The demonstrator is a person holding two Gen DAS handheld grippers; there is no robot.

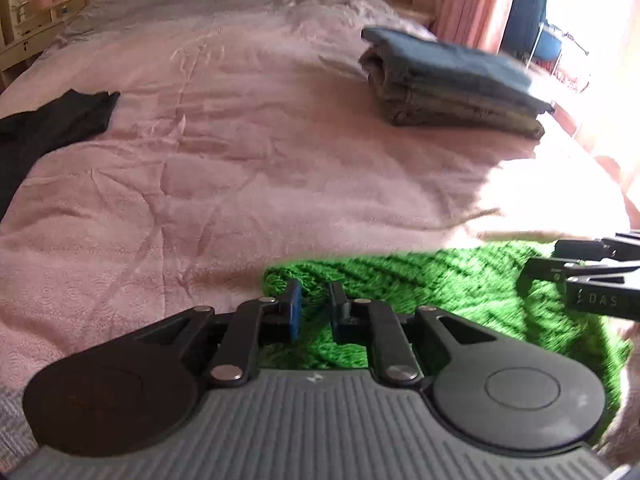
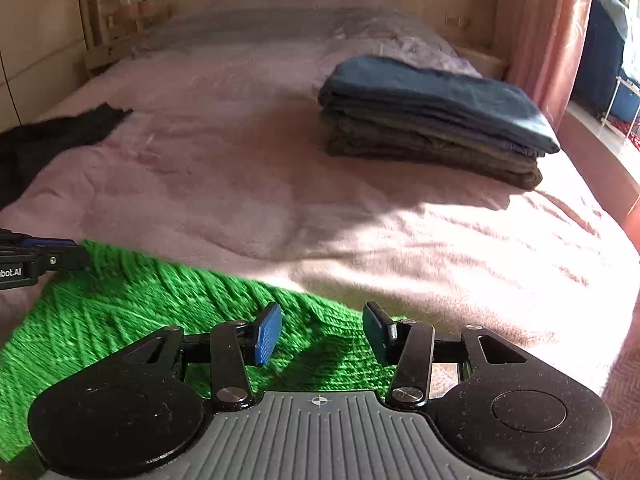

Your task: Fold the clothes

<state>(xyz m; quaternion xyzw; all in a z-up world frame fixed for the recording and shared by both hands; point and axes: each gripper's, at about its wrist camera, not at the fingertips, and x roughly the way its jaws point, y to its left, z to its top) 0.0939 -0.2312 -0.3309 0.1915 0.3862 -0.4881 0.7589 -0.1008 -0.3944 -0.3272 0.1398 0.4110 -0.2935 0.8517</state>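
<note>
I see a bright green knitted garment point(image 2: 132, 308) spread flat at the near edge of the pink bedspread point(image 2: 248, 168), its ribbed weave blurred in both wrist views. Further up the bedspread, toward its right side, sits a neat stack of folded clothes point(image 2: 432, 124), dark blue on top with grey and olive layers beneath. At the bedspread's left edge I can make out a black garment point(image 1: 52, 128) lying unfolded and rumpled, well apart from the stack.
</note>
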